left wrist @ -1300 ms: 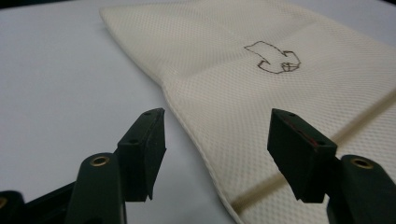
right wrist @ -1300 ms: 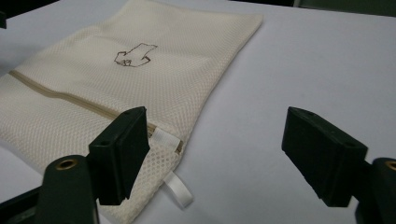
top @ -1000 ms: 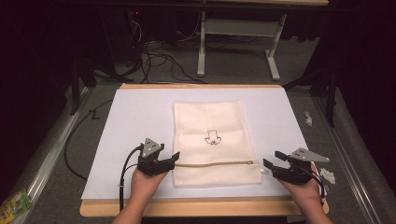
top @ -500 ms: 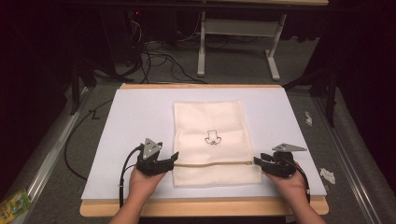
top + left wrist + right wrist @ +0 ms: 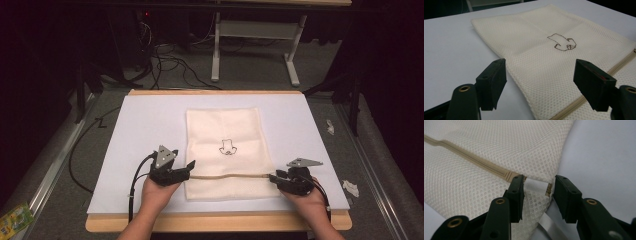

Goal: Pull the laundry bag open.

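Two risks: my right gripper (image 5: 537, 195), jaws apart around the white tab (image 5: 536, 186) at the bag's (image 5: 225, 135) 3 o'clock edge, could pinch mesh instead; my left gripper (image 5: 539, 85), jaws wide apart, anchors nothing.

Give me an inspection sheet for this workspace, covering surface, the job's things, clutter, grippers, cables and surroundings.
Surface: white sheet over a wooden table.
Job's things: cream mesh bag lying flat, small drawn logo, tan zipper running across its near end.
Clutter: nothing seen on the sheet.
Grippers: left gripper open over the bag's left edge; right gripper open, jaws either side of the white tab at the zipper's end.
Cables: black cable trails from the left gripper.
Surroundings: floor cables, desk legs, paper scraps.
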`<state>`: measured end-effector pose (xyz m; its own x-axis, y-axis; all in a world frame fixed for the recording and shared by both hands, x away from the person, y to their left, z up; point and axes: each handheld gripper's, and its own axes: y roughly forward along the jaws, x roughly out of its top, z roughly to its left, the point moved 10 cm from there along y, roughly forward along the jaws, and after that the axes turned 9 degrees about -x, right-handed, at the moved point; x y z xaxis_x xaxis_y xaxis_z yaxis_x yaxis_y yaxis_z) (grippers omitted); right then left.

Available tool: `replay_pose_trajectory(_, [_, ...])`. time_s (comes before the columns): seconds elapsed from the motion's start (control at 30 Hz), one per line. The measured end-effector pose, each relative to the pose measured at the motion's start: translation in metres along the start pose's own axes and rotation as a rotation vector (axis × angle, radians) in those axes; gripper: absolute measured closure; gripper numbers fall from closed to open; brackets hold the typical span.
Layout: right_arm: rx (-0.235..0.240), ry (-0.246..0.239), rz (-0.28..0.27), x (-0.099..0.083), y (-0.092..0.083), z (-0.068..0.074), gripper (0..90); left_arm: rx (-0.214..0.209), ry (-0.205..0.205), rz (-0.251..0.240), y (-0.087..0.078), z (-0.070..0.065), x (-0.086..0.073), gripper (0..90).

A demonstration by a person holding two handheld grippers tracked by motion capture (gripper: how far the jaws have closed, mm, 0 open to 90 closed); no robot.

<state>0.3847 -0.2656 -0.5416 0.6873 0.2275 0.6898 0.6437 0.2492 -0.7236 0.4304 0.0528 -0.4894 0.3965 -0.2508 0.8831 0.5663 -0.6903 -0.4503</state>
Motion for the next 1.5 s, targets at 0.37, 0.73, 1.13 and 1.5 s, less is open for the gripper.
replay_pose_trajectory(0.37, [-0.018, -0.041, 0.007, -0.001, 0.003, 0.0, 69.2, 0.006, 0.0, -0.027, -0.015, -0.004, 0.004, 27.2])
replay_pose_trajectory(0.73, [0.055, -0.08, -0.014, 0.001, -0.001, 0.003, 84.8, -0.055, -0.046, -0.018, -0.002, -0.022, 0.005, 34.5])
replay_pose_trajectory(1.13, [0.044, -0.137, -0.108, 0.012, -0.021, 0.009, 85.4, -0.334, -0.001, 0.076, 0.059, -0.129, 0.006, 52.9])
replay_pose_trajectory(1.5, [0.058, -0.154, -0.135, 0.014, -0.026, 0.012, 85.5, -0.403, -0.041, 0.118, 0.122, -0.177, 0.006, 70.0])
